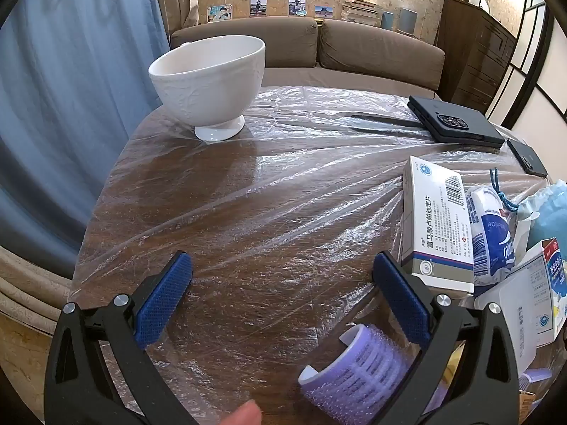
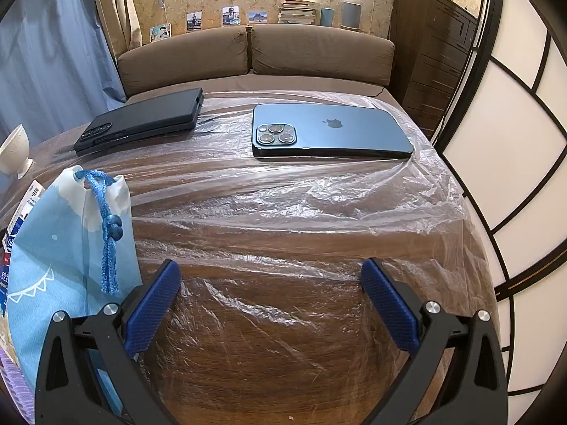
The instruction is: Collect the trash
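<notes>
Both my jaws stand wide and empty. I'd bring the left gripper over the medicine box by the desk's right edge, squaring up before I close; the right gripper waits.

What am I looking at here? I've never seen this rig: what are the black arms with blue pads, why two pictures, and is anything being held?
No robot here: a person carries a two-finger gripper in each hand, with a fisheye camera on each looking along its fingers. One picture comes from the left gripper, the other from the right gripper. The blue pads are the fingers' gripping faces. Both grippers are wide open and hold nothing.

Below is a wooden table under clear plastic film. On it: a white footed bowl, a black cased phone, a blue phone lying face down, a medicine box, a purple hair roller, and a light blue drawstring pouch.
</notes>
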{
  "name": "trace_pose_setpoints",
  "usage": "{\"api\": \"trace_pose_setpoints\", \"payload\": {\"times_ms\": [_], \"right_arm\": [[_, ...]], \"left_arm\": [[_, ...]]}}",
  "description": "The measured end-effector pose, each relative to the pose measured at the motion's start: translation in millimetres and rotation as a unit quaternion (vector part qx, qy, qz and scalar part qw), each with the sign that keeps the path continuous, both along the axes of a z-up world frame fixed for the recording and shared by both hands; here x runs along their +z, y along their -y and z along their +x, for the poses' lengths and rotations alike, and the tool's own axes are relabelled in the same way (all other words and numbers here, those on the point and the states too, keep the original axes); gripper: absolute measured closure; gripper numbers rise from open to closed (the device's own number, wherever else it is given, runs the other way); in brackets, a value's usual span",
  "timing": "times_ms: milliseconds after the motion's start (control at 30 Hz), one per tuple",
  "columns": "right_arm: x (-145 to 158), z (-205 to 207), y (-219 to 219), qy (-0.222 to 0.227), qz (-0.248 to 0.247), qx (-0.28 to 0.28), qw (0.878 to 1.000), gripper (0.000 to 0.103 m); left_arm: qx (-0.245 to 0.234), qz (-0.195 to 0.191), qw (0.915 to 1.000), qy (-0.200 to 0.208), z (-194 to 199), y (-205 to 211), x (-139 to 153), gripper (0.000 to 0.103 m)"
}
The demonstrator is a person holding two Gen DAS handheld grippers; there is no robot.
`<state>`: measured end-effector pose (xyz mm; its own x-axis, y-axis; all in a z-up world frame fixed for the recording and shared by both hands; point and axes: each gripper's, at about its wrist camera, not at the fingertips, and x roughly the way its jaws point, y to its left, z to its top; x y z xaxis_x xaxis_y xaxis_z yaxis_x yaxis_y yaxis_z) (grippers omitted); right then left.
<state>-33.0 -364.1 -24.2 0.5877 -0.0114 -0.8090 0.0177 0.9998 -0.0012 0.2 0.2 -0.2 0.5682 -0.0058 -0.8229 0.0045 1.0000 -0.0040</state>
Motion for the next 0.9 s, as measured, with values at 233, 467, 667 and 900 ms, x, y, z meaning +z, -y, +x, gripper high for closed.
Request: {"api": "trace_pose_setpoints", "payload": {"times_ms": [233, 467, 667, 900], "right_arm": [[-0.5, 2.2, -1.3, -0.003, -0.001, 0.0, 1.0, 0.004], [-0.2, 0.0, -0.3, -0.002, -0.001, 0.0, 1.0, 0.004], [-0.5, -0.7, -0.3, -0.002, -0.002, 0.0, 1.0, 0.004], [-0.9, -1.6, -2.0, -0.002, -0.002, 0.0, 1.0, 0.004]], "left_arm": [[0.0, 0.002, 1.0, 0.002, -0.1, 0.2, 0.2, 0.001], [0.0, 0.002, 1.0, 0.002, -0.1, 0.1, 0.1, 0.001], [0.0, 0.002, 1.0, 0.002, -0.1, 0.1, 0.1, 0.001], [0.0, 0.002, 1.0, 0.002, -0.2, 0.2, 0.1, 0.001]]}}
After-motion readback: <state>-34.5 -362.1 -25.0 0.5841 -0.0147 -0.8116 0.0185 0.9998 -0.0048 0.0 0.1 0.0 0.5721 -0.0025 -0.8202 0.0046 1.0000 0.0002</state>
